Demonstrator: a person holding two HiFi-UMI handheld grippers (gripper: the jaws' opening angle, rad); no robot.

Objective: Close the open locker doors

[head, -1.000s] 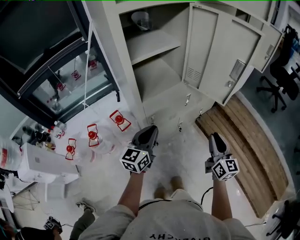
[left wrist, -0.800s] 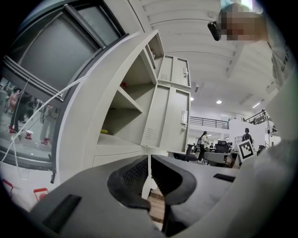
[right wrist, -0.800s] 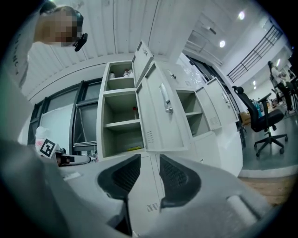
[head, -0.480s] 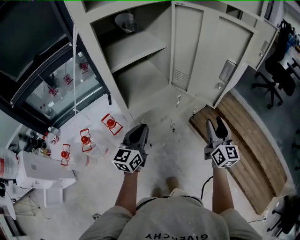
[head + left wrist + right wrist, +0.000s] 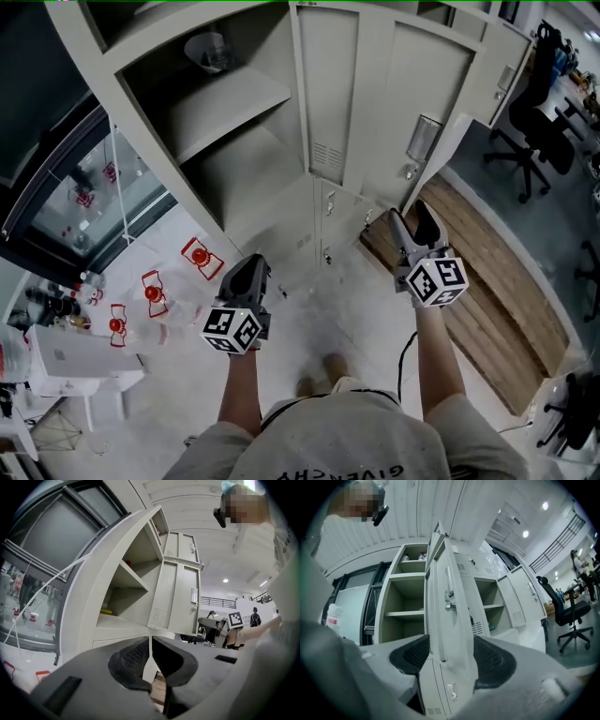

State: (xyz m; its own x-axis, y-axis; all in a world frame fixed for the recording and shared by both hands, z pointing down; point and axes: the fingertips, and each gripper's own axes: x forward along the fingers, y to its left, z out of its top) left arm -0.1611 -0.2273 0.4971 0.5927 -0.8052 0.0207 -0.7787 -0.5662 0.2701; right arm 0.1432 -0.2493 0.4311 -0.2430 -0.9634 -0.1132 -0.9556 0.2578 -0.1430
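Head view: an open locker door (image 5: 427,84) is seen just ahead of the right gripper (image 5: 412,218).
Right jaws: just spread wide, nothing gripped between them.
Left gripper (image 5: 247,270): nearly closed, empty.
Progress: no open door is judged shut yet.

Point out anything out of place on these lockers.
One locker door stands swung out beside its shelved compartment; a second door to its right juts out too. Nothing looks spilled or damaged.
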